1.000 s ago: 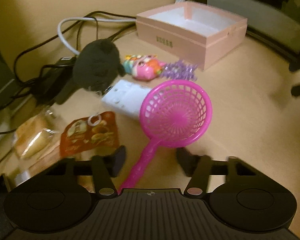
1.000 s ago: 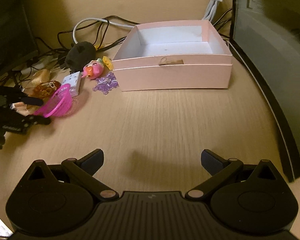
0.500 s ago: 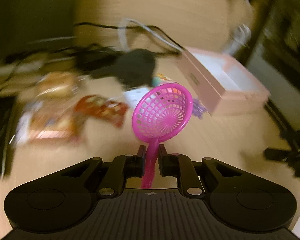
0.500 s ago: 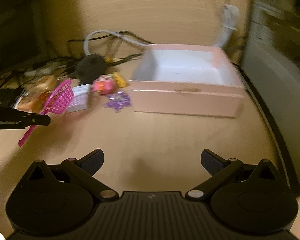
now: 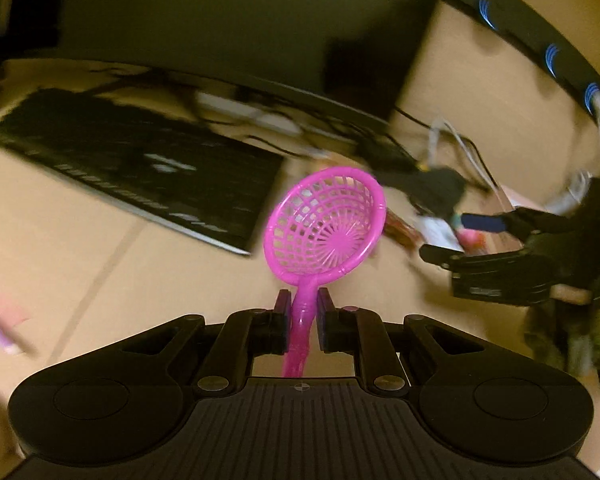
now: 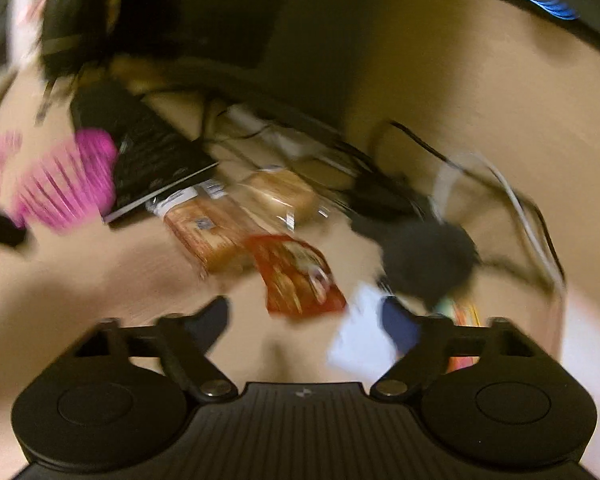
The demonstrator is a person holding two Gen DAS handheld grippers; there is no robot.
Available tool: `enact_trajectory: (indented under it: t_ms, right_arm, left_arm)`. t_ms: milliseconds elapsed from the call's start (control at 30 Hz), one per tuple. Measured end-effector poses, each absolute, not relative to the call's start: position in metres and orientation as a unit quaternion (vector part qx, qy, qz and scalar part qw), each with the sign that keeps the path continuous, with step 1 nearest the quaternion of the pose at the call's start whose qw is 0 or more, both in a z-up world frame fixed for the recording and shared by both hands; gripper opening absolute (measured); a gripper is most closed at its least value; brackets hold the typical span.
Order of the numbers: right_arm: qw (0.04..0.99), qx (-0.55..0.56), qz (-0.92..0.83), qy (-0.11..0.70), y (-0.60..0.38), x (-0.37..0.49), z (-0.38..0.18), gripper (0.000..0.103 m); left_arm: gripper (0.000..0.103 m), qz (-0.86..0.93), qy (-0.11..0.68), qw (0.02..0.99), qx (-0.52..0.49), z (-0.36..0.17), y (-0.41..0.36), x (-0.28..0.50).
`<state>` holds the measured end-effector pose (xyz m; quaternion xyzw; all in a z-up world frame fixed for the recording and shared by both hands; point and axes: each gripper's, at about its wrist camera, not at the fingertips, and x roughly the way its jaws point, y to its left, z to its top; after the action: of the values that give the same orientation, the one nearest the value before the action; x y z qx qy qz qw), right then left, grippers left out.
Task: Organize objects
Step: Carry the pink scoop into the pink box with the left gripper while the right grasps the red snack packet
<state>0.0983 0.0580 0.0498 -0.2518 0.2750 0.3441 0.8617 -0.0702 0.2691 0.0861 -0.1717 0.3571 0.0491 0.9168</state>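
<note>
My left gripper (image 5: 303,304) is shut on the handle of the pink plastic strainer (image 5: 326,224) and holds it up off the desk, basket forward. The strainer shows blurred at the left of the right wrist view (image 6: 66,184). My right gripper (image 6: 308,322) is open and empty, low over the desk, and it shows at the right of the left wrist view (image 5: 456,240). Just ahead of it lie a red snack packet (image 6: 296,276), a white block (image 6: 362,340), a dark plush toy (image 6: 428,256) and wrapped bread (image 6: 216,232).
A black keyboard (image 5: 140,164) lies at the left on the tan desk (image 5: 80,260). Cables (image 6: 512,200) and a power strip (image 5: 252,114) run along the back wall. A pink edge (image 5: 512,196) of the box shows behind the right gripper. Both views are motion-blurred.
My left gripper closed on the strainer handle, lifted it and swung left toward the keyboard. My right gripper moved left from in front of the pink box to the pile of small objects.
</note>
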Motion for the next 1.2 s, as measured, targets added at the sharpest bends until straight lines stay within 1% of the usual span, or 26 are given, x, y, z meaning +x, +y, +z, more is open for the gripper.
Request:
enact_trajectory:
  t_ms: [67,133,200,267,333,433,567,700,867,1000,1200]
  right_arm:
    - [0.855,-0.293,0.341,0.256,0.080,0.100,0.039,0.054]
    - [0.850,-0.334,0.328,0.243,0.101,0.101,0.025,0.048]
    - [0.846,-0.379,0.301,0.222,0.119,0.099,0.011,0.032]
    - [0.842,-0.397,0.286,0.228,0.129,0.100,0.001,0.019]
    - [0.851,-0.387,0.269,0.230,0.129,0.098,0.004,0.018]
    - [0.871,-0.341,0.258,0.243,0.114,0.084,0.024,0.015]
    - [0.889,-0.257,0.240,0.293,0.071,0.063,0.048,0.015]
    - [0.905,-0.188,0.189,0.333,0.016,0.039,0.068,0.015]
    - [0.919,-0.144,0.120,0.346,-0.058,0.006,0.093,0.015]
    - [0.929,-0.118,0.069,0.345,-0.115,-0.012,0.107,0.015]
    - [0.937,-0.097,0.034,0.333,-0.172,-0.026,0.116,0.015]
  left_arm:
    - [0.015,0.062,0.354,0.914,-0.186,0.088,0.281,-0.080]
    - [0.015,0.068,0.353,0.912,-0.195,0.086,0.287,-0.086]
    - [0.015,0.068,0.354,0.912,-0.197,0.083,0.288,-0.090]
    - [0.015,0.063,0.355,0.911,-0.199,0.081,0.290,-0.089]
    - [0.015,0.052,0.355,0.913,-0.196,0.080,0.289,-0.089]
    - [0.015,0.025,0.356,0.915,-0.189,0.077,0.284,-0.084]
    - [0.015,-0.023,0.361,0.913,-0.189,0.072,0.267,-0.071]
    - [0.015,-0.087,0.370,0.907,-0.181,0.071,0.233,-0.052]
    - [0.015,-0.172,0.374,0.899,-0.152,0.089,0.165,-0.019]
    - [0.015,-0.228,0.367,0.891,-0.140,0.113,0.091,0.019]
    - [0.015,-0.250,0.349,0.895,-0.124,0.141,-0.001,0.090]
